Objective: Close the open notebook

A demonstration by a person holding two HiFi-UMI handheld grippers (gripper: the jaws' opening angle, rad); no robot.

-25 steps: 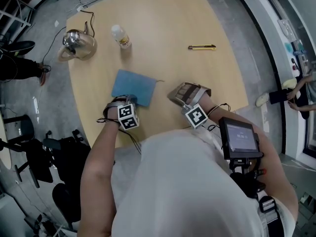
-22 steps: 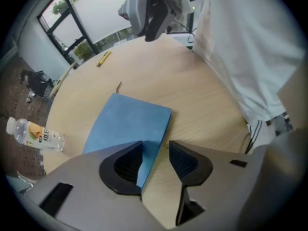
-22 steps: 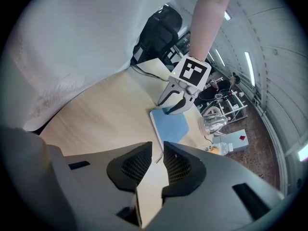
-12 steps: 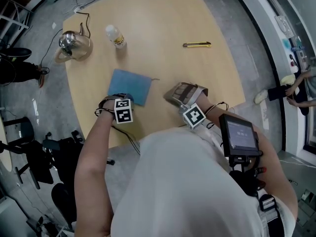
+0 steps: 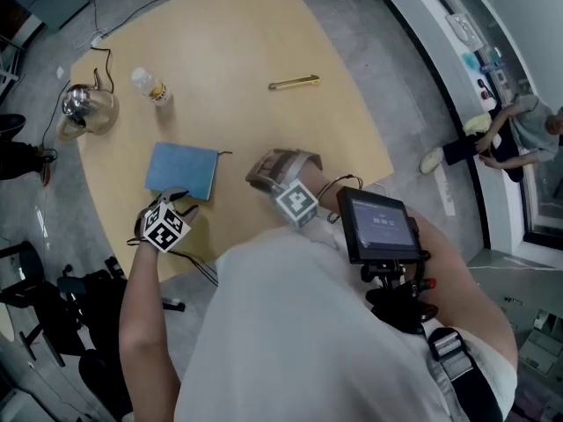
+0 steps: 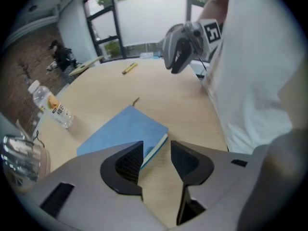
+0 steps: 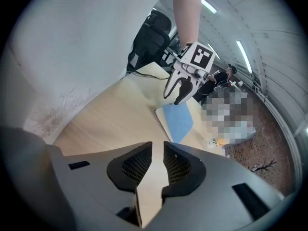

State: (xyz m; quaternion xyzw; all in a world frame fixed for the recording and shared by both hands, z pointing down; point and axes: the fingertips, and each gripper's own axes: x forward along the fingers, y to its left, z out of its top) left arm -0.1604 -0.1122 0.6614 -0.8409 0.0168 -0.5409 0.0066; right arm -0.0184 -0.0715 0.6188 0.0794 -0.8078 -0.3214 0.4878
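The left gripper (image 6: 156, 154) has its jaws spread wide; they have just been opening, and nothing is pinched between them. Through the gap shows only bare wood and the near corner of the blue notebook (image 6: 122, 131), which the pads do not touch. The notebook lies just ahead of and below these jaws, a little to their left in the left gripper view. It lies flat on the table (image 5: 264, 51) with its cover down and its white page edge turned towards the jaws. A thin ribbon pokes out at its far corner. Its long axis seems to run diagonally away from the jaws, though the wide lens makes that hard to tell. The right gripper (image 7: 158, 160) hovers well off to the notebook's right, its jaws a narrow slit apart with only tabletop between them, so the left one is plainly the nearer. Beyond the notebook stand a bottle (image 5: 151, 86) and a kettle (image 5: 84, 108), and far to its right lies a utility knife (image 5: 295, 82). To my eye the book is already shut, so any further move is likely just clearing away from its near edge.
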